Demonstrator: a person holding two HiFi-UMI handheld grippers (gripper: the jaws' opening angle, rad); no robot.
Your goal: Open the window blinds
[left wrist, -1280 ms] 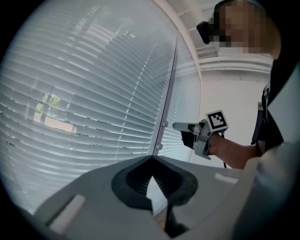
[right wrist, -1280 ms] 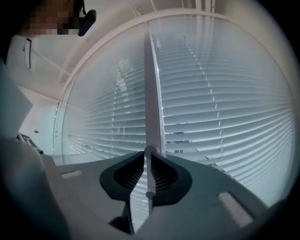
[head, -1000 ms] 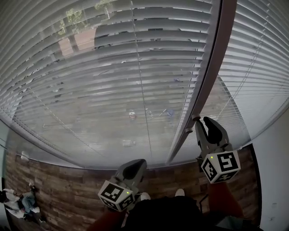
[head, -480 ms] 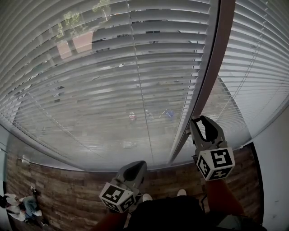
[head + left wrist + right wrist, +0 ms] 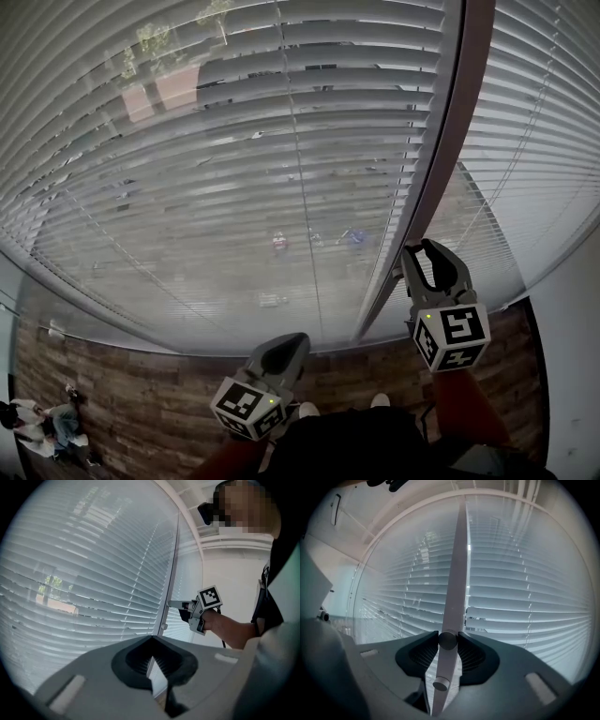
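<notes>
The job looks part done, by my reading. My right gripper (image 5: 419,247) is up against the upright post (image 5: 441,159) that stands between the two blinds. Its jaws have just been closing, and a round knob (image 5: 447,640) on the post sits right between them. The pads appear to touch the knob on both sides, so I take it as gripped. A second knob (image 5: 440,684) sits just below the jaws, untouched. My left gripper (image 5: 289,345) hangs low and to the left of the right one, jaws shut together with nothing in them, pointing at the glass and taking no part.

The left blind (image 5: 234,169), ahead and to the left of my right jaws, has its slats tilted flat enough that I can see trees, a building and the street through the gaps. The right blind (image 5: 544,141), on the far side of the post from it, reads whiter and lets less through, though its lower rows show some of the outside. Both still hang at full drop, every slat down to the sill, the rows even and the cords straight. What seems left is to work the knob until the slats open further, mostly on the right blind.
</notes>
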